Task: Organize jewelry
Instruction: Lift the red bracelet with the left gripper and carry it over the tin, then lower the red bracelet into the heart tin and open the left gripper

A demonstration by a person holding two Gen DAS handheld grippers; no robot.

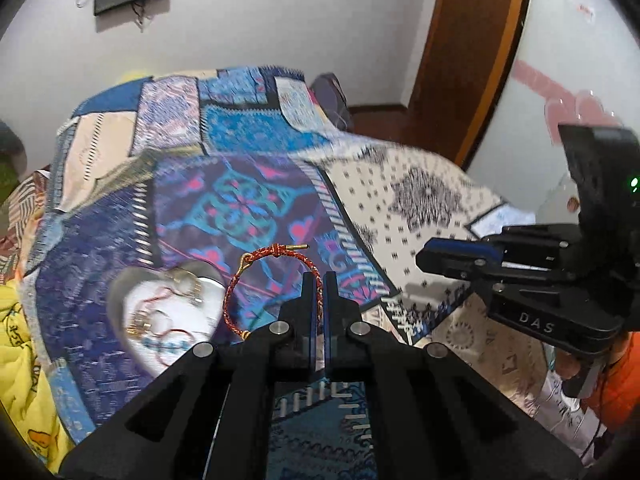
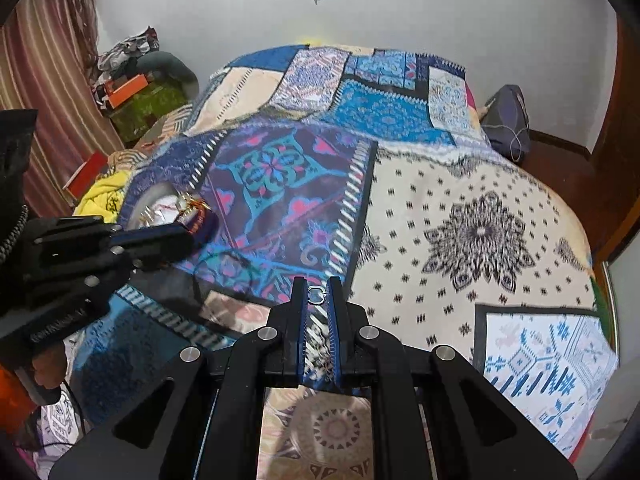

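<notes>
In the left wrist view my left gripper (image 1: 319,278) is shut on a red braided bracelet (image 1: 229,300) with a gold clasp, and the loop hangs to the left of the fingers above the bedspread. Just left of it a white heart-shaped dish (image 1: 168,320) lies on the bed with several jewelry pieces inside. My right gripper (image 2: 317,282) is shut on a small silver ring (image 2: 316,295) pinched at its fingertips. Each gripper shows in the other's view: the right gripper (image 1: 424,258) at the right, the left gripper (image 2: 188,236) beside the dish (image 2: 154,202).
A patchwork bedspread (image 2: 460,216) in blue, purple and cream covers the bed. Yellow cloth (image 1: 20,360) lies at its left edge. Boxes and clothes (image 2: 132,88) pile up by a striped curtain. A dark bag (image 2: 508,120) sits near a wooden door (image 1: 472,40). An orange sleeve (image 1: 616,380) shows.
</notes>
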